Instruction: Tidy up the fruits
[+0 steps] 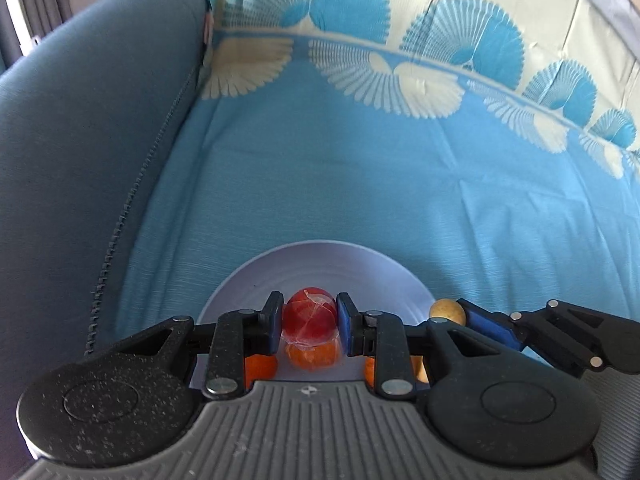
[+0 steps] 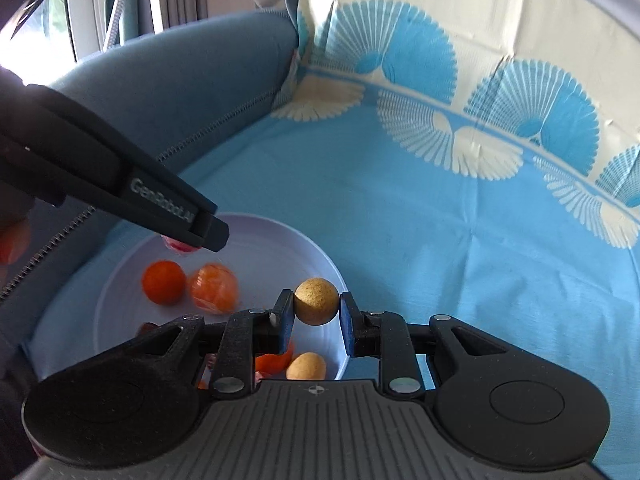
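Now oranges [image 2: 164,282] in white bowl [image 2: 280,240]; left tool [image 1: 308,322] gripping red fruit [image 1: 309,316], right tool [image 2: 316,314] tan ball [image 2: 316,301].

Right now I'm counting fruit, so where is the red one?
The red fruit is held between the left tongs, over the white bowl and just above a wrapped orange fruit; in the right wrist view it is mostly hidden.

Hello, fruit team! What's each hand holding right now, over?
Left tool shut on the red fruit, over the white bowl. Right tool grips the tan ball fruit above the bowl's rim. Nothing blocking, over.
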{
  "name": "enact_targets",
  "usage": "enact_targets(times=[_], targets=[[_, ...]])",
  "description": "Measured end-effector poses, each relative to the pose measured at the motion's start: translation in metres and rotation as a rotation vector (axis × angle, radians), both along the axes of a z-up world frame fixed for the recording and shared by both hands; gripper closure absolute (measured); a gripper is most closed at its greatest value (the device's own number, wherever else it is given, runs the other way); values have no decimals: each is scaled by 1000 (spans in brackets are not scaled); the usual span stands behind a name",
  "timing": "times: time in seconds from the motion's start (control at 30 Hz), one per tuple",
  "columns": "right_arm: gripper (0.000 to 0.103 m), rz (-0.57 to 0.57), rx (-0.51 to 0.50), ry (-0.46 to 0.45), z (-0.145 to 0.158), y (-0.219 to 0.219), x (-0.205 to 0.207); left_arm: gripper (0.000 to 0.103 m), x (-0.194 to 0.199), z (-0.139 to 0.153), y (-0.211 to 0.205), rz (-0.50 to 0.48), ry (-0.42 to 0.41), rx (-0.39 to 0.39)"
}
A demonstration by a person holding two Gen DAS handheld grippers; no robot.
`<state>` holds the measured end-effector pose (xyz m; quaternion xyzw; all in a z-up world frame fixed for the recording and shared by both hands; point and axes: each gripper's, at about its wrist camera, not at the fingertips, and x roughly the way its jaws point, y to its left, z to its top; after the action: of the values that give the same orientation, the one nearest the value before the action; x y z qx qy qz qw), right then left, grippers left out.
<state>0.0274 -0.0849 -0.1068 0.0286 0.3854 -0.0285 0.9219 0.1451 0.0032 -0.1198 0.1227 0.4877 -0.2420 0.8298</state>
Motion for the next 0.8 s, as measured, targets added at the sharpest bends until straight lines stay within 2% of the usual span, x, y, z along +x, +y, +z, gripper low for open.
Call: enact_targets(times=[0.03, 0.1, 0.13, 0.17, 0.2, 0.23, 0.27, 0.4, 0.47, 0.63, 0.8], targets=[[77, 3, 0, 5, -3, 0, 2, 72, 2, -4, -2, -3, 1, 6], [77, 12, -1, 19, -10, -1, 7, 51, 3, -5, -3, -5, -22, 14], [76, 17, 4, 25, -12, -2, 9, 21, 2, -3, -3, 4, -39, 21], [65, 26, 15, 35, -13, -3, 11, 1, 0, 1, 0, 22, -67, 18], [43, 27, 23, 39, -12, -5, 11, 1, -4, 8, 3, 36, -105, -1], [31, 16, 23, 33, -9, -6, 10, 0, -9, 15, 7, 40, -134, -24], [15, 2, 16, 25, -4, -7, 6, 0, -14, 21, 12, 31, -137, -31], [4, -34, 8, -5, 17, -6, -26, 0, -38, 43, 36, 47, -116, 0], [3, -49, 14, -8, 27, -3, -49, 0, -56, 54, 51, 76, -106, -5], [1, -71, 26, -23, 56, 11, -96, 0, -89, 78, 75, 137, -22, 17], [1, -87, 17, -60, 80, 18, -125, 0, -127, 100, 92, 148, -70, 18]])
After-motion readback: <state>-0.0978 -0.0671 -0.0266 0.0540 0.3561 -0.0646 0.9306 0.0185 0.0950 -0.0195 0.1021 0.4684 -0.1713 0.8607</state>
